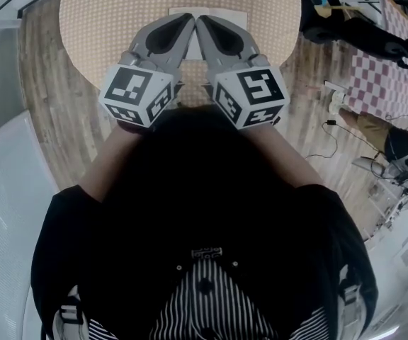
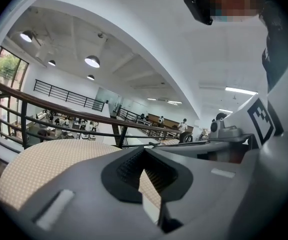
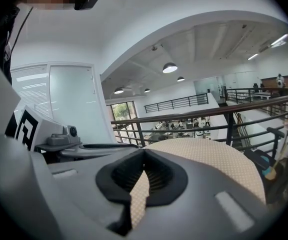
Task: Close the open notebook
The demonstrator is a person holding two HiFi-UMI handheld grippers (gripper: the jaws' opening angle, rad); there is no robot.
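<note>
Angling inward above the notebook [image 1: 222,13], the left claw [image 1: 190,20] and right claw [image 1: 201,21] sit clenched, empty, tips nearly touching.

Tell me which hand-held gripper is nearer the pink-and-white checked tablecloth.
Right. The right hand-held gripper is on the side toward the pink-and-white checked tablecloth; the left hand-held gripper sits beside it, on the far side.

Table [image 1: 83,20] beige, fine dotted weave; notebook [image 1: 225,13] white; floor [image 1: 48,119] pale wood-grain
</note>
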